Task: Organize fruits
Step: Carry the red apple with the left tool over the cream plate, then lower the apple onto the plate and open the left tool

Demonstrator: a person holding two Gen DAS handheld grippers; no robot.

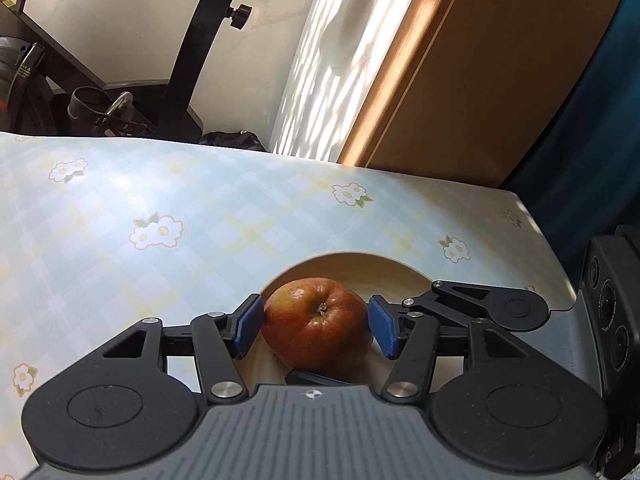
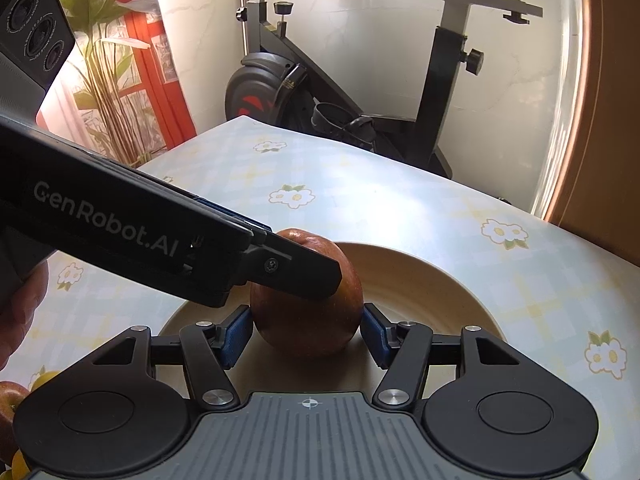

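A red apple (image 1: 316, 328) (image 2: 308, 316) sits over the cream plate (image 1: 352, 266) (image 2: 424, 292); I cannot tell whether it rests on it. My left gripper (image 1: 316, 322) is shut on the apple, with its blue pads (image 1: 246, 326) against both sides. My right gripper (image 2: 307, 332) is shut on the same apple from another side. In the right wrist view, the left gripper's black finger (image 2: 296, 272) crosses the apple's front from the left. In the left wrist view, the right gripper's finger (image 1: 460, 296) shows at the right.
The plate lies on a table with a pale checked flower cloth (image 1: 160, 184), near its right edge. Another apple (image 2: 8, 400) and yellow fruit (image 2: 44, 376) lie at the near left. A hand (image 2: 20, 312) holds the left gripper. An exercise bike (image 2: 360, 92) stands behind the table.
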